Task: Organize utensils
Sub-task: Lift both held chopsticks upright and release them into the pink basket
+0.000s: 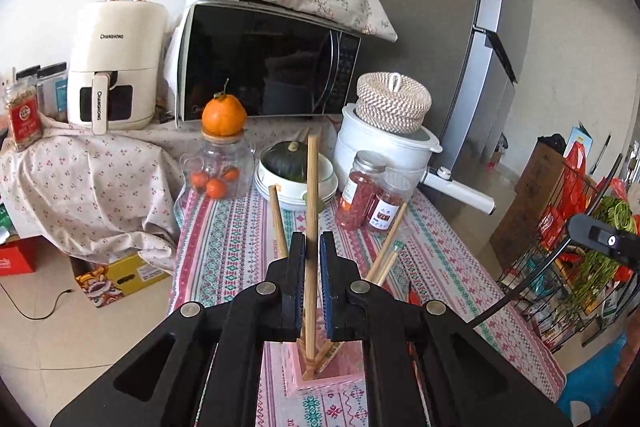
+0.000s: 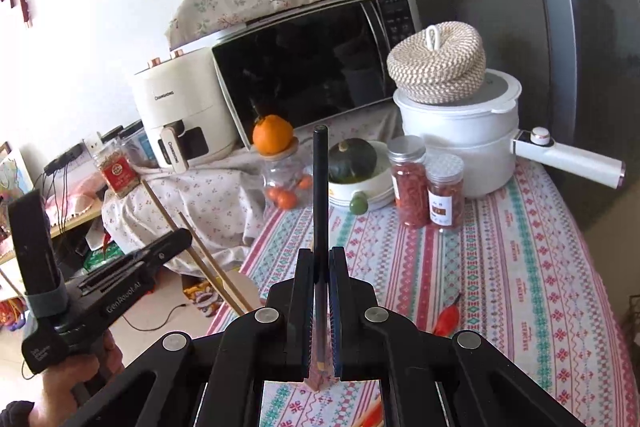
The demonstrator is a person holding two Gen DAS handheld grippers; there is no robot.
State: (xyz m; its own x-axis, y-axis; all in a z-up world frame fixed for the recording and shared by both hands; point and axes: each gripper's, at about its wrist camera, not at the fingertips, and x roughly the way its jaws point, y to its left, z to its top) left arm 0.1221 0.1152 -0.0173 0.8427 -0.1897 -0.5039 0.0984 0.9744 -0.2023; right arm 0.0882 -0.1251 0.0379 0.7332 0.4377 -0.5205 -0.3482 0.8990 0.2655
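Left tool (image 1: 312, 247) grips a chopstick (image 1: 311, 187) upright over the pink holder (image 1: 320, 381); right tool (image 2: 321, 263) clamps a black stick (image 2: 320, 187).

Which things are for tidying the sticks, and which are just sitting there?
For the job:
left gripper holding a wooden chopstick
right gripper holding a black chopstick
pink holder

Just sitting there:
microwave
air fryer
pumpkin
orange

A home kitchen, seemingly: microwave (image 1: 268, 63); air fryer (image 1: 114, 67); fridge (image 1: 432, 27); patterned tablecloth (image 1: 228, 247).
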